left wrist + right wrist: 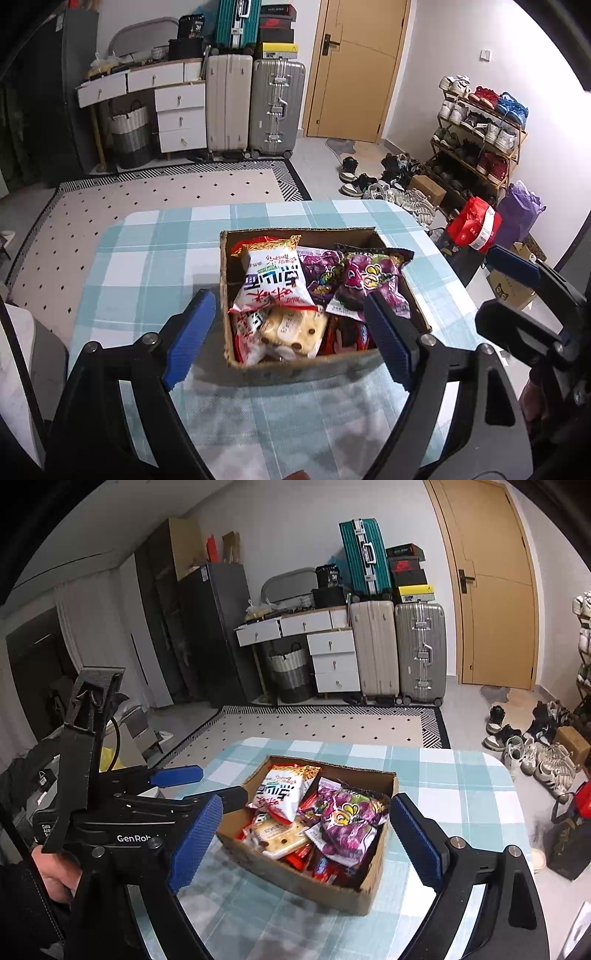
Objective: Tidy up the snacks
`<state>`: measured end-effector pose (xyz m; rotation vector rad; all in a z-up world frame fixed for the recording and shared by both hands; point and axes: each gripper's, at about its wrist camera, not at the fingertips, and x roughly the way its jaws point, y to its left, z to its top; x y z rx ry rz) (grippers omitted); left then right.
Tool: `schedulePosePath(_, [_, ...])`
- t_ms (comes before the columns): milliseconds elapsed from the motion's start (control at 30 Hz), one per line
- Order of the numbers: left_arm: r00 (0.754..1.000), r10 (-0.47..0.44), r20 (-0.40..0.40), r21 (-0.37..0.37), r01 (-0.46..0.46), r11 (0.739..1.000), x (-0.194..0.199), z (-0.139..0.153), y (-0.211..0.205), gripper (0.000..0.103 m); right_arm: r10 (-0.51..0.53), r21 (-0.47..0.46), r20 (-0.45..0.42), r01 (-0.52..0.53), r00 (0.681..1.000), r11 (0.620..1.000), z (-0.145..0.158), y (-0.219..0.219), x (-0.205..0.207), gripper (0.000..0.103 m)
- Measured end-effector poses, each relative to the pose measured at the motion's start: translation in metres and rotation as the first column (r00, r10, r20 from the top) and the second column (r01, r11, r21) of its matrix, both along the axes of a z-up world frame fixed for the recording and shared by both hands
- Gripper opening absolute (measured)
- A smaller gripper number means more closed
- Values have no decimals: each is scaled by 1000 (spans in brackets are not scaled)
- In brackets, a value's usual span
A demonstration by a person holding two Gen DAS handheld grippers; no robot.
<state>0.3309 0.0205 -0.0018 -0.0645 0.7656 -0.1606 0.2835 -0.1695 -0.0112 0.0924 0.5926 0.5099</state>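
Hiding lower snacks, a white noodle packet (275,275) tops the cardboard box (295,371).

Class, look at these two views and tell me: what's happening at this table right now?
A person holds a gripper in each hand above a checked table. A cardboard box on it is full of snack packets, including a white noodle bag and a purple bag. The left gripper and the right gripper are both open and empty, poised near the box. Nothing is being gripped at this moment.
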Motion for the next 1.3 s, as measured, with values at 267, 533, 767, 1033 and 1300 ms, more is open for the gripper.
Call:
schedulePosePath(267, [998, 19, 54, 18, -20, 1000, -50, 18, -1, 85, -13, 10, 35, 13, 999, 1000, 11, -7, -42, 97])
schedulePosePath(533, [991, 44, 124, 33, -48, 998, -95, 26, 3, 99, -13, -9, 88, 14, 996, 1000, 15, -8, -83, 99])
schedulePosePath(767, [981, 73, 180, 40, -81, 996, -127, 23, 10, 102, -36, -2, 113, 36, 993, 999, 6, -11, -106, 100])
schedulePosePath(1033, [966, 84, 246, 75, -105, 992, -147, -5, 17, 102, -70, -27, 146, 74, 987, 997, -11, -11, -126, 100])
schedulePosePath(1300, [960, 105, 260, 58, -124, 991, -158, -37, 28, 102, -84, -39, 157, 91, 984, 995, -26, -8, -139, 100])
